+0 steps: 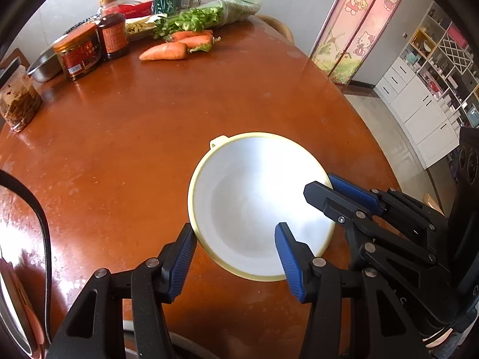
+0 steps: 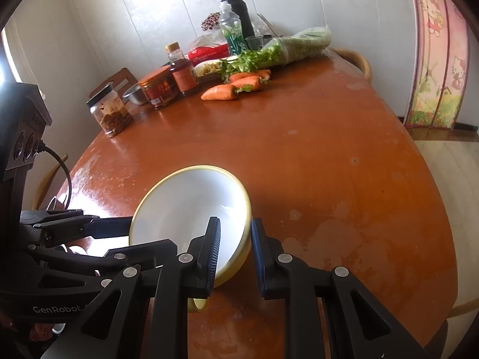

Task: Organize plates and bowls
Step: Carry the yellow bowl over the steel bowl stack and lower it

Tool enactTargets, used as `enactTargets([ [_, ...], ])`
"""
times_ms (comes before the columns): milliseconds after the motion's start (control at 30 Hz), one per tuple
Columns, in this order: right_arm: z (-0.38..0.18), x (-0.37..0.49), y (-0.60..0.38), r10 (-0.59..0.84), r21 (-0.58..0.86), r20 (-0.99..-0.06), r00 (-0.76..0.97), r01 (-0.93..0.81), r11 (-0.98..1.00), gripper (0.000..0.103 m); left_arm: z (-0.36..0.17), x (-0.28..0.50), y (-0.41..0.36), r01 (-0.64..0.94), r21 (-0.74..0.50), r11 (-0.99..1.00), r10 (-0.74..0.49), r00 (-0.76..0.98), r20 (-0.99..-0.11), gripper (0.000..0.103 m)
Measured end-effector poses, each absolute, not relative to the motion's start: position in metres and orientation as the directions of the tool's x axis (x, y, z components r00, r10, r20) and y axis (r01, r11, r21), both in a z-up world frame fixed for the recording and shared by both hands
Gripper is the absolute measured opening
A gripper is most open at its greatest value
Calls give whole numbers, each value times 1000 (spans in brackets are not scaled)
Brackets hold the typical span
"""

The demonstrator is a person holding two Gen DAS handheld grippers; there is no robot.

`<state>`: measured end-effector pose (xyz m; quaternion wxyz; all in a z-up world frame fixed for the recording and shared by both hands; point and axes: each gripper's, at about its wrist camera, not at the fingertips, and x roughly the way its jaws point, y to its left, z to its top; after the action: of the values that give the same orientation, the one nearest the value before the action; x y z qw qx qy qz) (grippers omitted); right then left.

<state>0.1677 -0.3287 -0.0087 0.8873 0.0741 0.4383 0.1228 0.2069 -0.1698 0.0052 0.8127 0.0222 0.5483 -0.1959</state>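
A white bowl with a yellow rim (image 1: 254,203) stands on the brown wooden table (image 1: 134,137); it also shows in the right wrist view (image 2: 185,206). My left gripper (image 1: 236,248) is open, its fingers straddling the bowl's near rim, one outside and one over the inside. My right gripper (image 2: 235,254) has its fingers on either side of the bowl's rim wall, one inside and one outside, with a gap showing. It enters the left wrist view (image 1: 329,191) at the bowl's right edge.
At the table's far end lie carrots (image 1: 167,51), bagged celery (image 1: 209,15), sauce jars (image 1: 79,51), a pickle jar (image 1: 18,98), a steel bowl (image 1: 45,65) and bottles (image 2: 232,30). Chairs (image 2: 356,59) stand around. A cabinet (image 1: 419,104) stands at the right.
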Motion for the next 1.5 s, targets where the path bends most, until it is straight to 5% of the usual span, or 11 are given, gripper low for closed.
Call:
enactTargets([
  [1033, 64, 118, -225, 379, 187, -650, 658, -345, 920, 24, 79, 133, -55, 236, -193, 953, -296, 570, -766, 55],
  [1500, 62, 96, -172, 398, 147, -663, 634, -411, 900, 25, 68, 108, -14, 191, -201, 961, -277, 598, -752, 55],
])
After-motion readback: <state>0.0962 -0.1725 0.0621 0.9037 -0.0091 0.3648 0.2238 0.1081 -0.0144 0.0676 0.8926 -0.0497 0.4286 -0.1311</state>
